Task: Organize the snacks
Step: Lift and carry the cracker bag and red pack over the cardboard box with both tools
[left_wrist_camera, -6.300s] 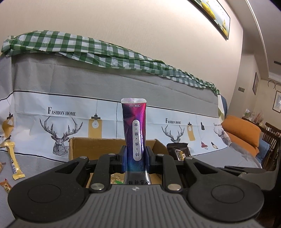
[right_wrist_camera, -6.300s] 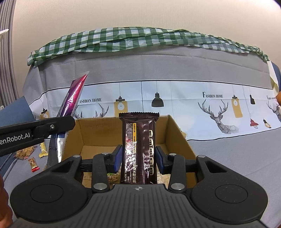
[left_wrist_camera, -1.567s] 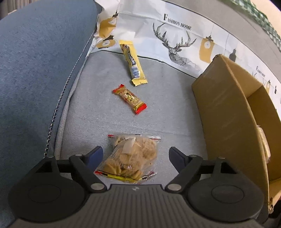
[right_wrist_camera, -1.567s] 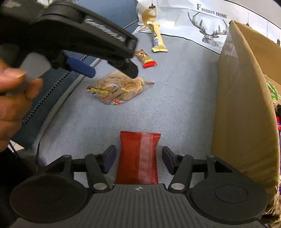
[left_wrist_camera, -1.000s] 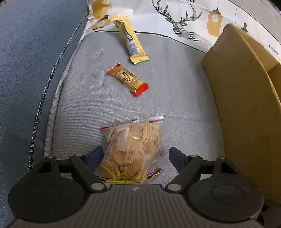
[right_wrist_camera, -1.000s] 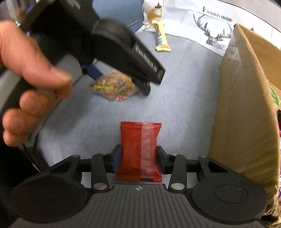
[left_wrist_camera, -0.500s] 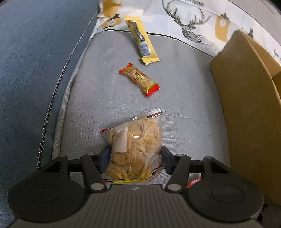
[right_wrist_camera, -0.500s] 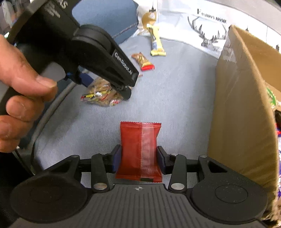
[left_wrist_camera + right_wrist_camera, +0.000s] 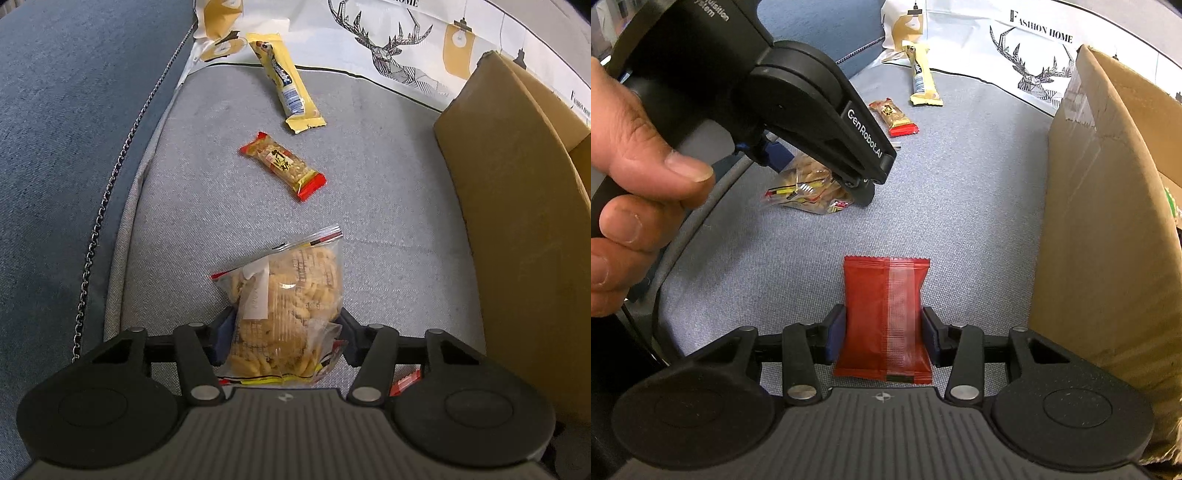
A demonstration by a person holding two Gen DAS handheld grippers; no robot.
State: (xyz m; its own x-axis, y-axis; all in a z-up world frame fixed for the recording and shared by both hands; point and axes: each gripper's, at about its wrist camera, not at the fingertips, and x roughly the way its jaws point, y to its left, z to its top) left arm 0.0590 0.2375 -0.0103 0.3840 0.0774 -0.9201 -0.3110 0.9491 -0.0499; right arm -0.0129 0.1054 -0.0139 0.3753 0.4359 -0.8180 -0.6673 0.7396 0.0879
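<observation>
The cardboard box point(image 9: 1108, 206) fills the right side of both views, its near wall standing between the claws and the snacks already inside; it sits on the grey sofa cushion point(image 9: 207, 206). To do this step well, I'd lift both packets straight up until they clear that wall, then swing right and let go low inside, one claw at a time so they don't knock together.

The left claw point(image 9: 282, 334) is clamped on the clear bag of crackers point(image 9: 286, 306), low in the centre of its view. The bag is soft and bulges above the pads, so a gentle squeeze and a slow lift should keep the crackers whole. The right claw point(image 9: 882, 338) is clamped on the red packet point(image 9: 884, 317), bottom centre of its view, gripped near its lower half.

Two snacks wait on the cushion, upper centre of the left view: the yellow bar point(image 9: 284, 83) and, nearer, the small red-ended bar point(image 9: 282, 166)
</observation>
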